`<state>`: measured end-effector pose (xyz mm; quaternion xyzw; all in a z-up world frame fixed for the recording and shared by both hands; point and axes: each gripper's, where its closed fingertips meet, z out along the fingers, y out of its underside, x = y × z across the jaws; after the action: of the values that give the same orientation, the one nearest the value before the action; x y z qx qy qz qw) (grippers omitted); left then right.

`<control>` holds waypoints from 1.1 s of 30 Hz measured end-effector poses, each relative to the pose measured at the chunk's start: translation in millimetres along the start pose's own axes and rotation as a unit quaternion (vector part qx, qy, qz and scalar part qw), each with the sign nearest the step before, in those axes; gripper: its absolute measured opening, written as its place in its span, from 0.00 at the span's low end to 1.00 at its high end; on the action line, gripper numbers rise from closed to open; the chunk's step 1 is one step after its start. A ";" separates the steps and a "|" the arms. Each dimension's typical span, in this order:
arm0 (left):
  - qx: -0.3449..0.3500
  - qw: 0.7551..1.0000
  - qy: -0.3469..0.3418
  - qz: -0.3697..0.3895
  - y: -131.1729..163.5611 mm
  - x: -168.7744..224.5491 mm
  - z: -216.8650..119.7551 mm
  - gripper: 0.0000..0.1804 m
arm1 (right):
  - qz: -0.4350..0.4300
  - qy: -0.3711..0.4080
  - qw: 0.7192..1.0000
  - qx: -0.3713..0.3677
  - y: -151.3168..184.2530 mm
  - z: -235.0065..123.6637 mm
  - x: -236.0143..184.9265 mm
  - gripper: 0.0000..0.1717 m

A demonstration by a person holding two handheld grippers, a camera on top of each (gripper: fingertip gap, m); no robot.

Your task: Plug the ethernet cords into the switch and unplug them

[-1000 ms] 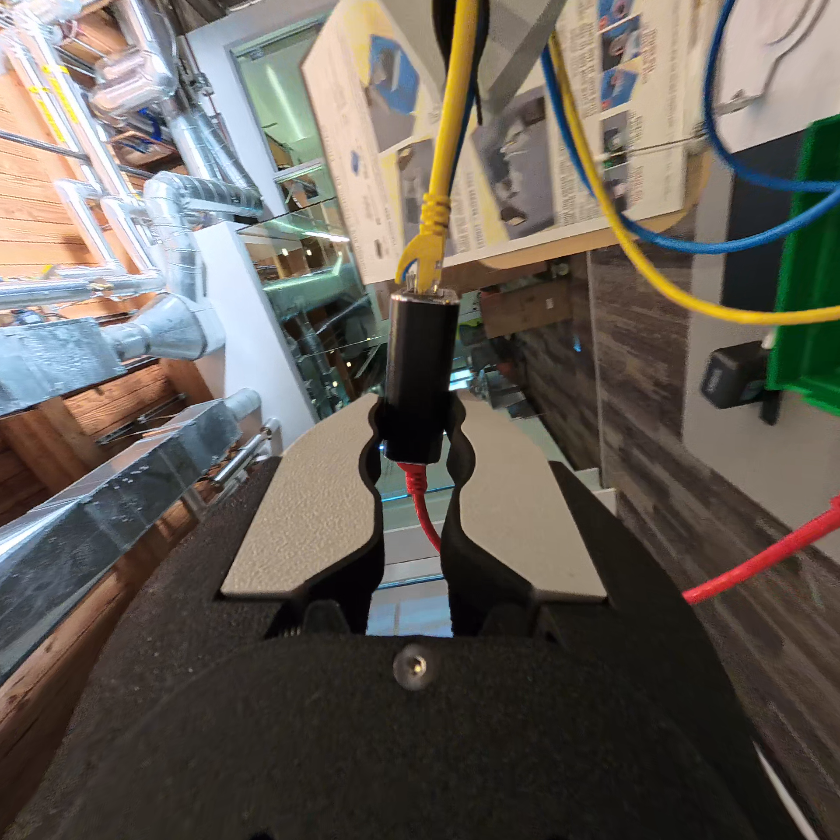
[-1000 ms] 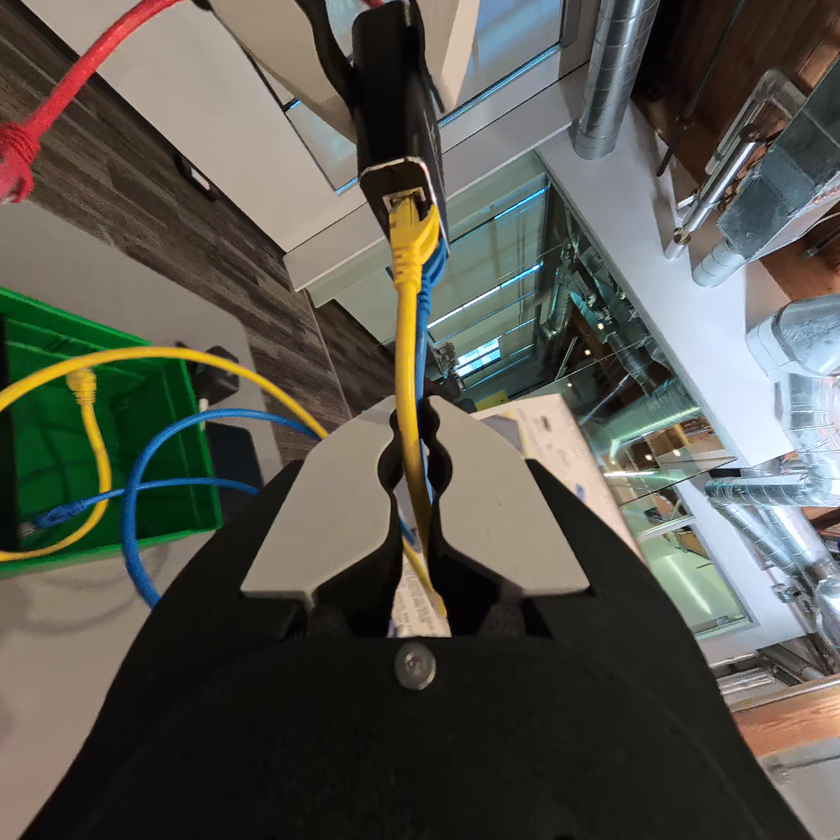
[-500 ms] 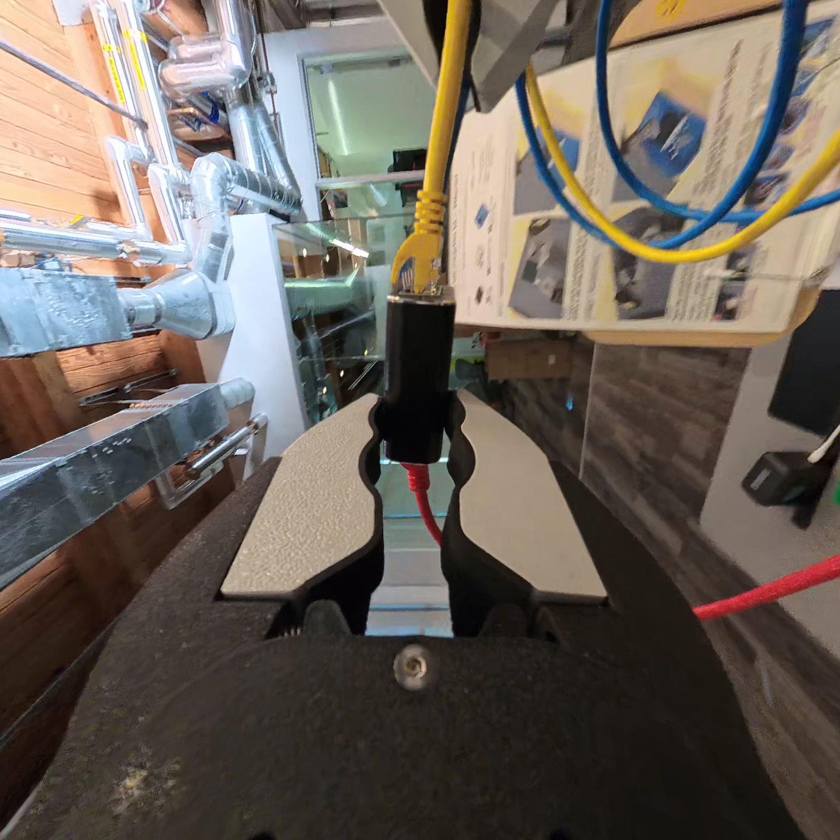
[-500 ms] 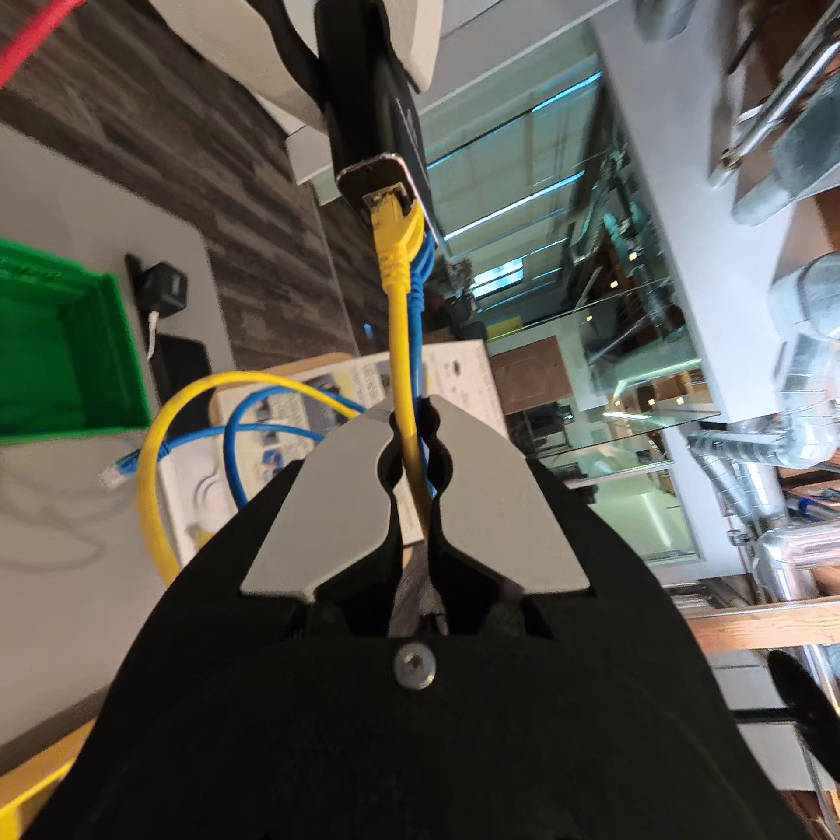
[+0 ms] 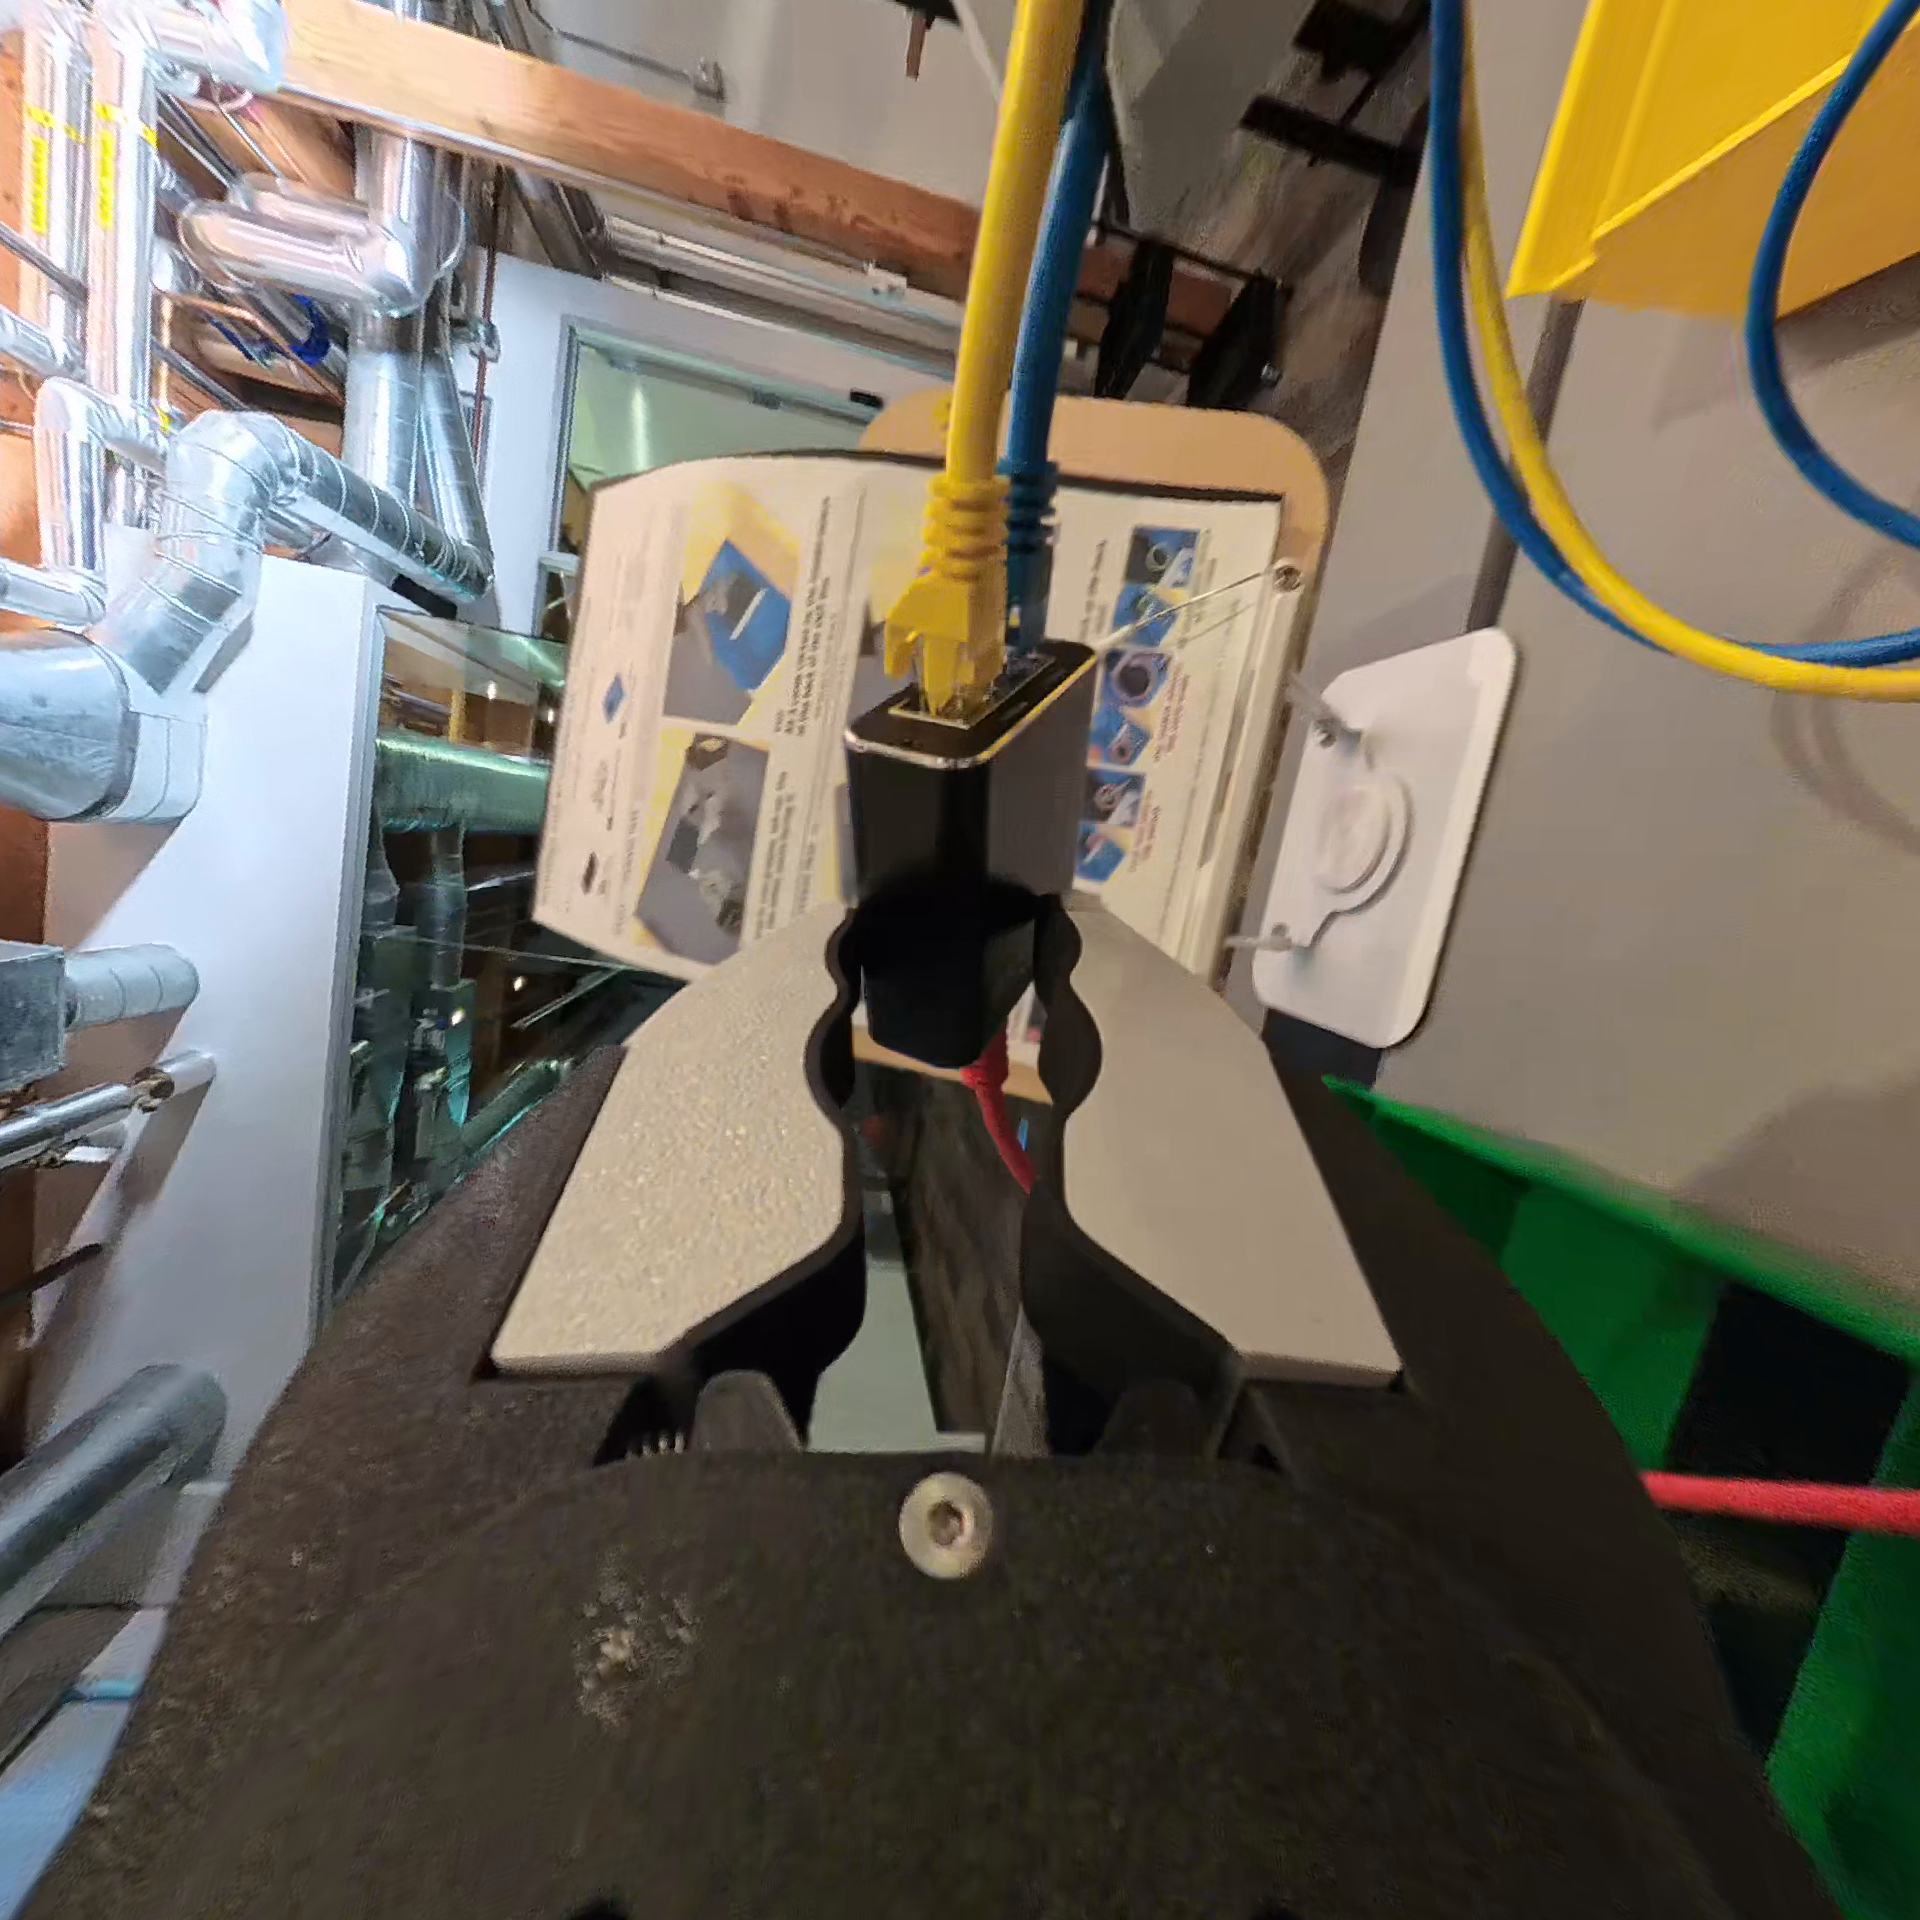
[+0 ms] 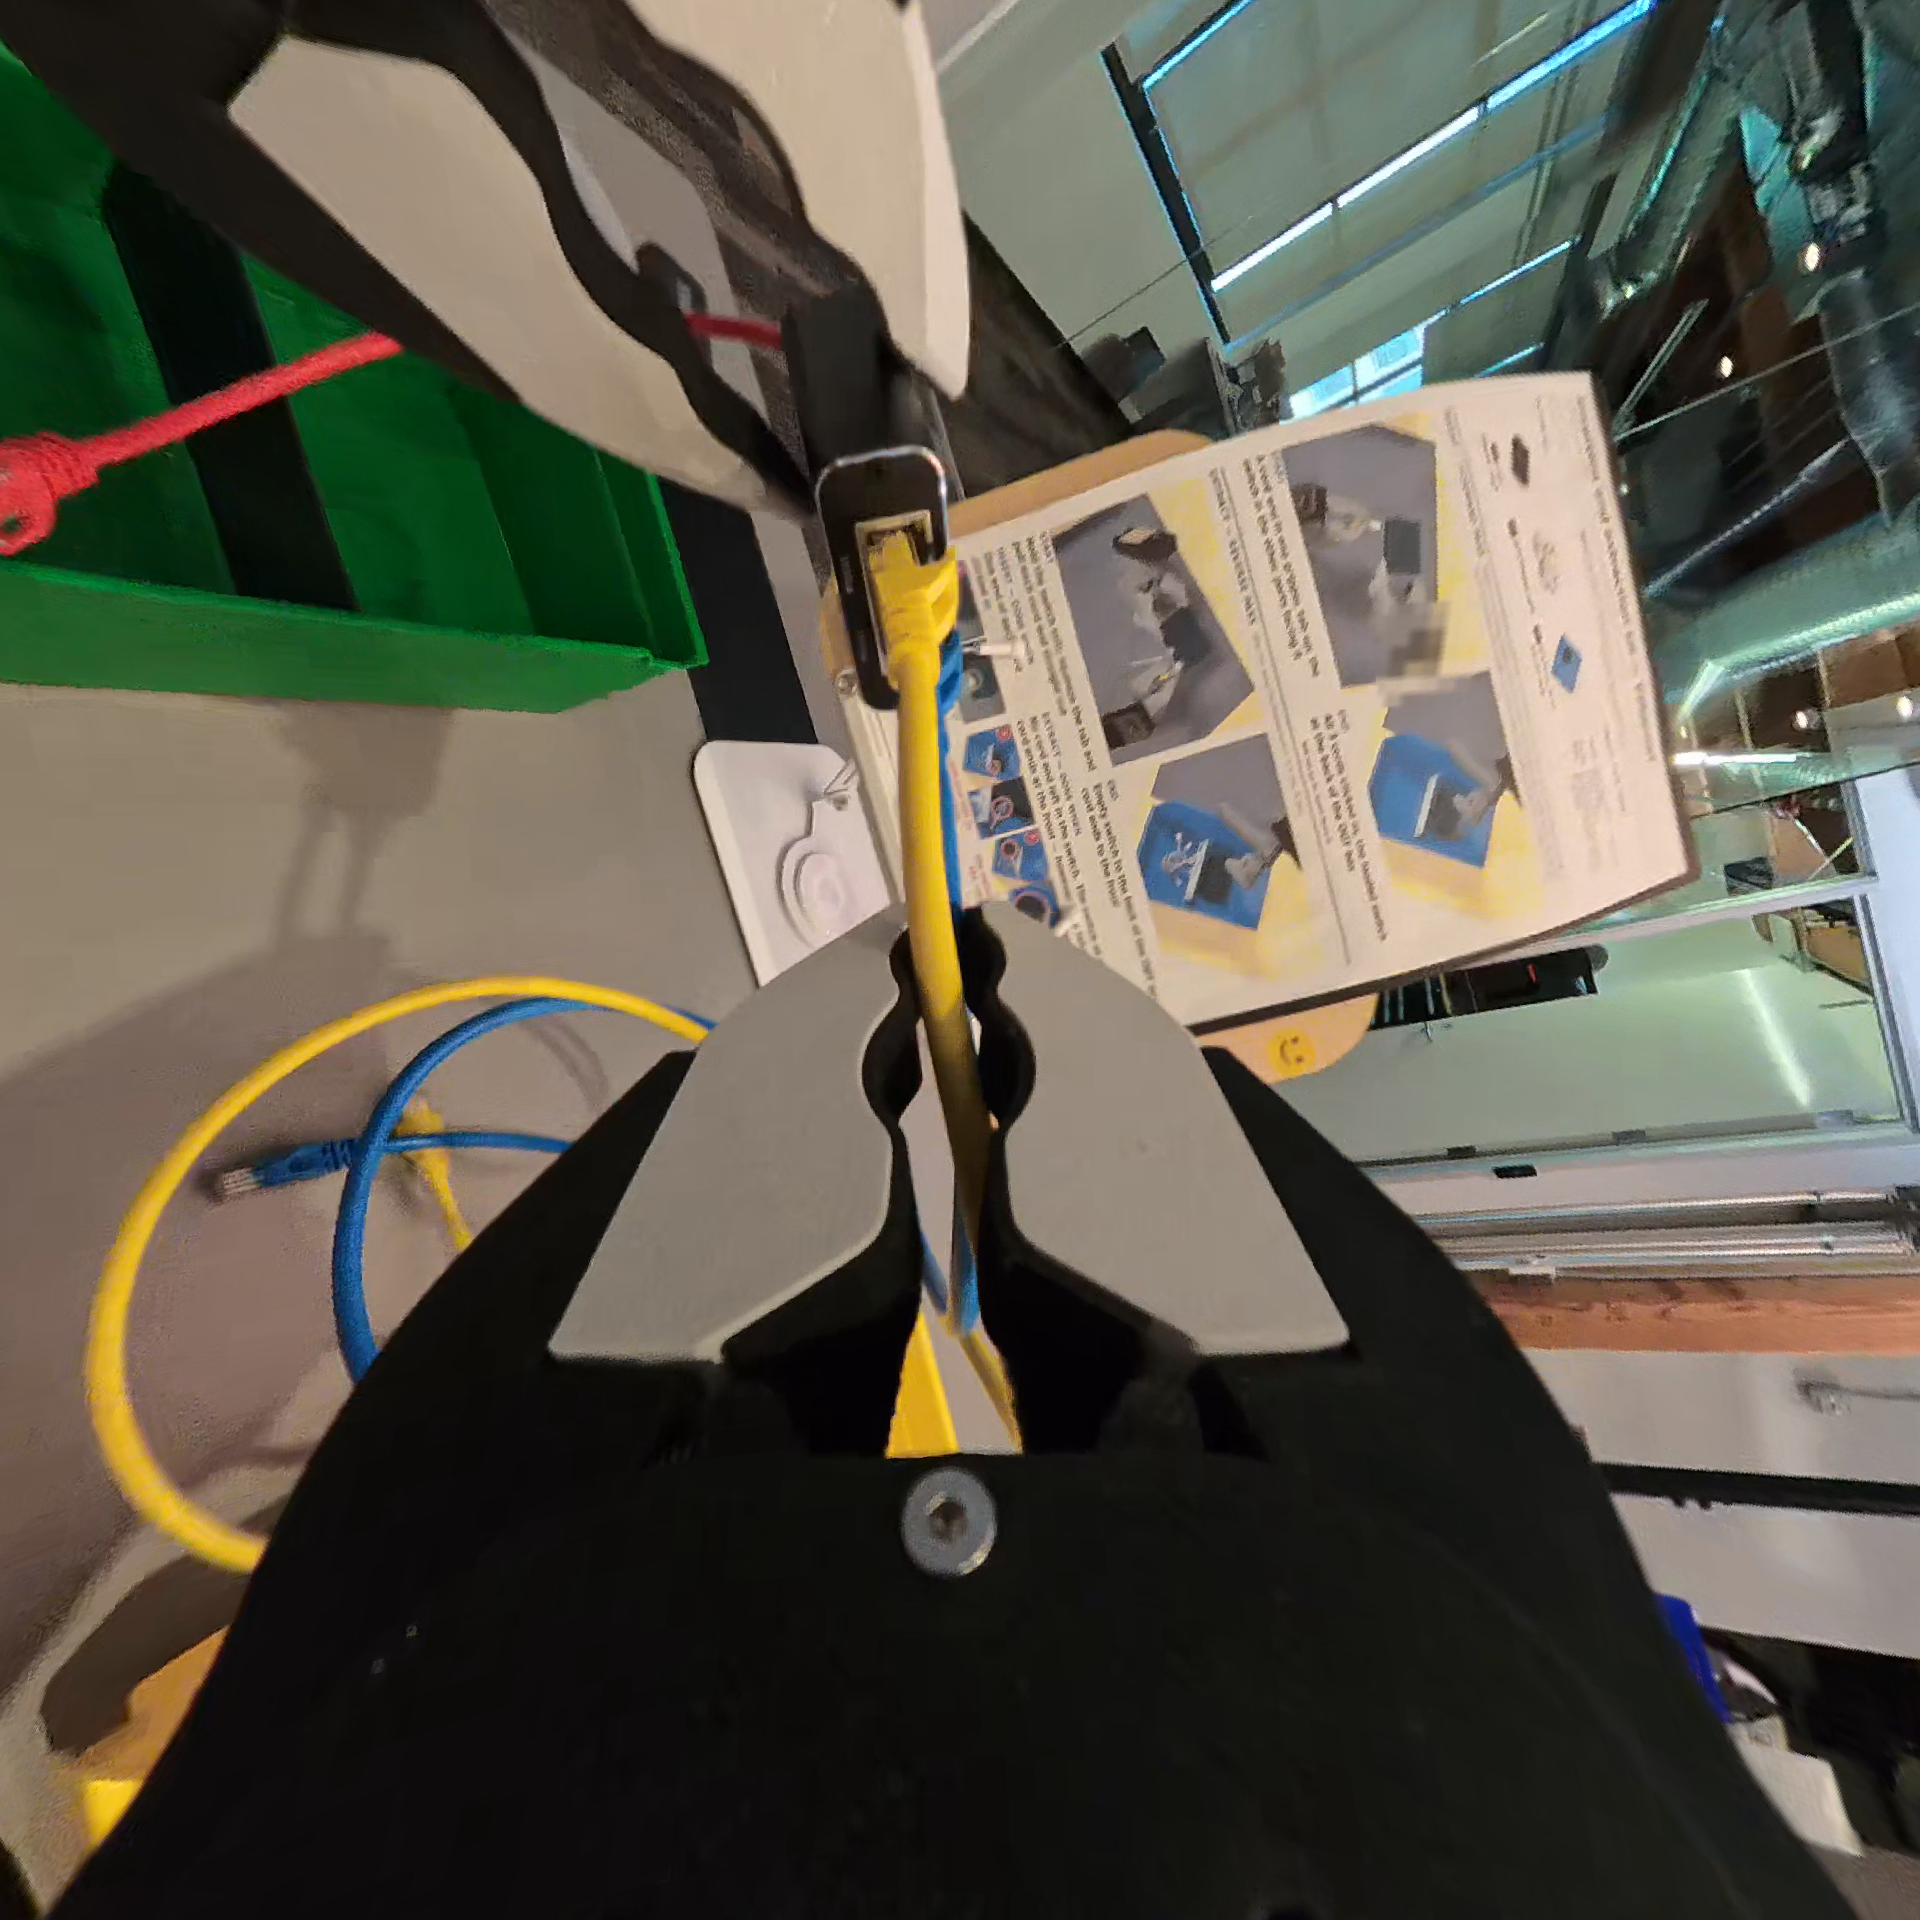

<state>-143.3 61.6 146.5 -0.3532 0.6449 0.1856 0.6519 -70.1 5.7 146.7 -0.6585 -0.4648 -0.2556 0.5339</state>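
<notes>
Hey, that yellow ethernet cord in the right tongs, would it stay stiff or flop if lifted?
Likely floppy: the yellow cord sags into a wide loop on the grey table. Probably light. Its smooth jacket might slide between the right tongs.

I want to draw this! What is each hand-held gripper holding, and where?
Left hand-held gripper: the black switch, by its bottom end. Right hand-held gripper: the yellow cord, along its middle.

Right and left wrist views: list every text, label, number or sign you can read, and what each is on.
Instruction sheet: printed headings and captions beside photos; mostly motion-blurred, and I do not transcribe writing.
Clipboard: yellow smiley-face sticker, a sign without words.
Ceiling pipe: yellow tags, too small to read.
Switch: no readable marking.
</notes>
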 end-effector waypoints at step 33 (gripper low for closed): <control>0.043 0.998 0.002 -0.036 0.3 85.2 33.7 0.28 | -0.246 0.056 0.964 0.082 10.1 6.5 -62.0 0.04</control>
<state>-111.1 67.3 60.8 -0.3486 0.6403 0.1336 0.6713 -89.3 -9.2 88.5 -0.4621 -0.6014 -0.3765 0.5320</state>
